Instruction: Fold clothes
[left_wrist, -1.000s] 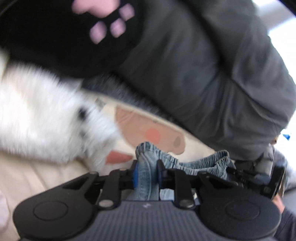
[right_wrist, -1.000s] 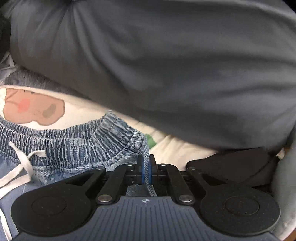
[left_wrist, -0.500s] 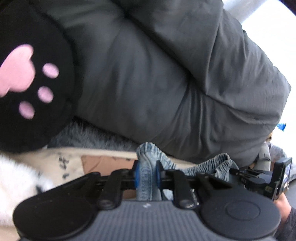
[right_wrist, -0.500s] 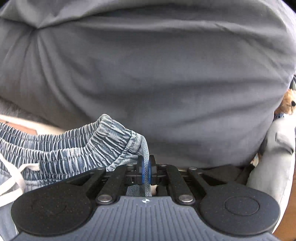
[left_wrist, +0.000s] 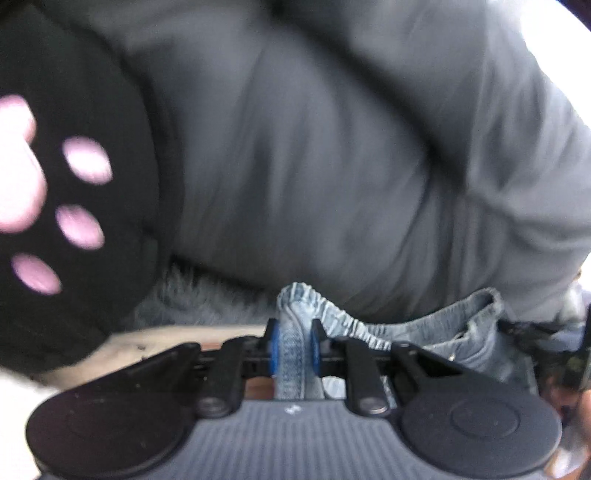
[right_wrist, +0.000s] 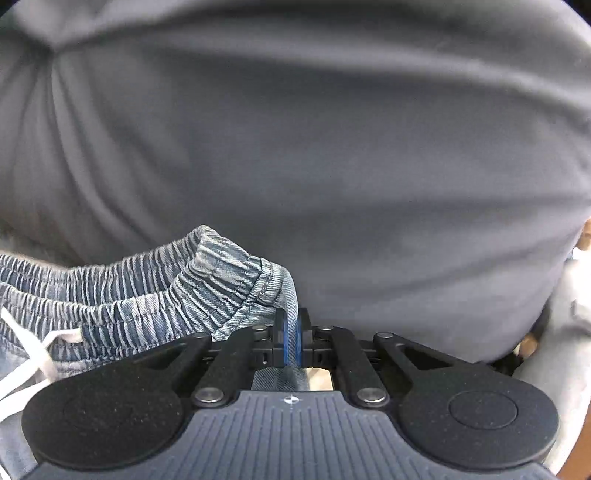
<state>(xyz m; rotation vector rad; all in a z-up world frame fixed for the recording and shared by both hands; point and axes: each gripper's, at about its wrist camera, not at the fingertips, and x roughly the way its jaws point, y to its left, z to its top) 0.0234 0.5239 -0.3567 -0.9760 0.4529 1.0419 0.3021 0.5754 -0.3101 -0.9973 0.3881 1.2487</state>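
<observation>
Light blue denim shorts (right_wrist: 155, 295) with an elastic waistband and a white drawstring (right_wrist: 33, 354) hang between both grippers. My left gripper (left_wrist: 293, 345) is shut on one end of the waistband (left_wrist: 295, 306), its blue pads pinching a bunched fold. The waistband runs to the right across the left wrist view, where the other gripper's black frame (left_wrist: 546, 350) shows. My right gripper (right_wrist: 291, 341) is shut on the opposite waistband corner (right_wrist: 280, 284), a thin strip of denim between its pads. The legs of the shorts are hidden below the grippers.
A big grey duvet or cushion (right_wrist: 314, 129) fills the space just beyond both grippers. A black plush paw with pink pads (left_wrist: 66, 192) sits at the left, grey fur (left_wrist: 199, 302) below it. A cream sheet (left_wrist: 122, 350) lies under the left gripper.
Both grippers have risen with the shorts still held. The patterned cream sheet and white fur have dropped out of view, and the grey duvet now fills both views.
</observation>
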